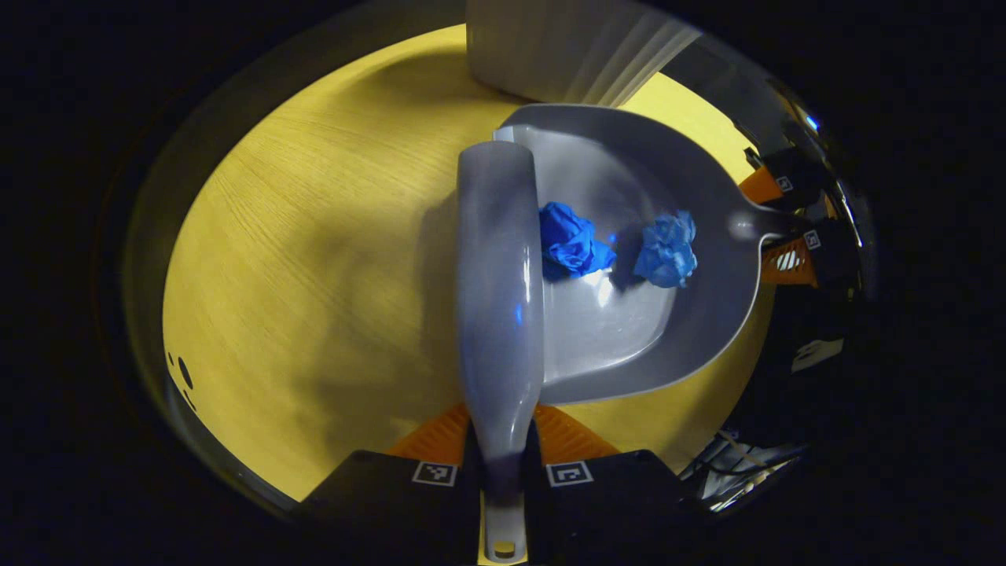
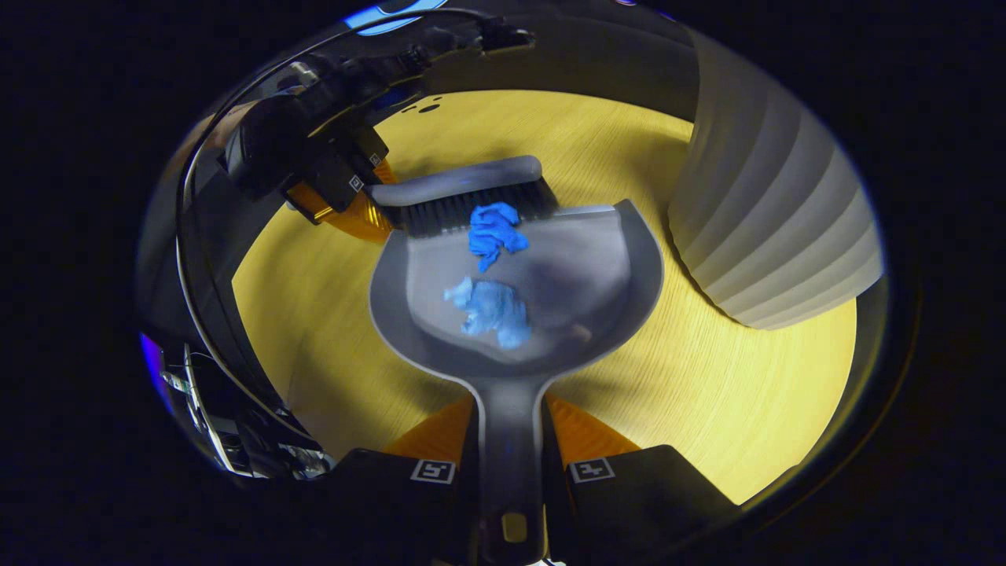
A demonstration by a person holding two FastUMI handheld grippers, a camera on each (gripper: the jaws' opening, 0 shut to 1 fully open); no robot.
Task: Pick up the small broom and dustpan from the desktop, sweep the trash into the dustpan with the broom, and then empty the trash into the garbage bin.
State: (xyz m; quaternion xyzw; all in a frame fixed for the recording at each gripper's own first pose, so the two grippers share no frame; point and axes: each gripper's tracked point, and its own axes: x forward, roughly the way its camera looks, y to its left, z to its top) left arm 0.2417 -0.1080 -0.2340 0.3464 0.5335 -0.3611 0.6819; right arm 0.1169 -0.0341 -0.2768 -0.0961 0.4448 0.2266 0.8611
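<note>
In the left gripper view my left gripper point(image 1: 501, 440) is shut on the handle of the grey small broom point(image 1: 500, 283), whose head lies along the mouth of the grey dustpan point(image 1: 629, 346). Two crumpled blue scraps of trash point(image 1: 572, 240) point(image 1: 666, 250) lie inside the pan. In the right gripper view my right gripper point(image 2: 509, 440) is shut on the dustpan handle point(image 2: 507, 424). The pan point(image 2: 629, 259) rests on the yellow table, the broom point(image 2: 464, 196) bristles touch its front lip, one scrap of trash point(image 2: 493, 228) lies at the bristles and another scrap point(image 2: 491, 310) deeper in. The left gripper point(image 2: 346, 192) shows at upper left.
A ribbed grey garbage bin point(image 2: 774, 228) stands on the yellow wooden table point(image 2: 707, 393) to the right of the dustpan; its wall point(image 1: 566, 51) shows beyond the pan in the left gripper view. The right gripper point(image 1: 786, 236) holds the pan's handle there. Cables hang at the table's left edge point(image 2: 259, 440).
</note>
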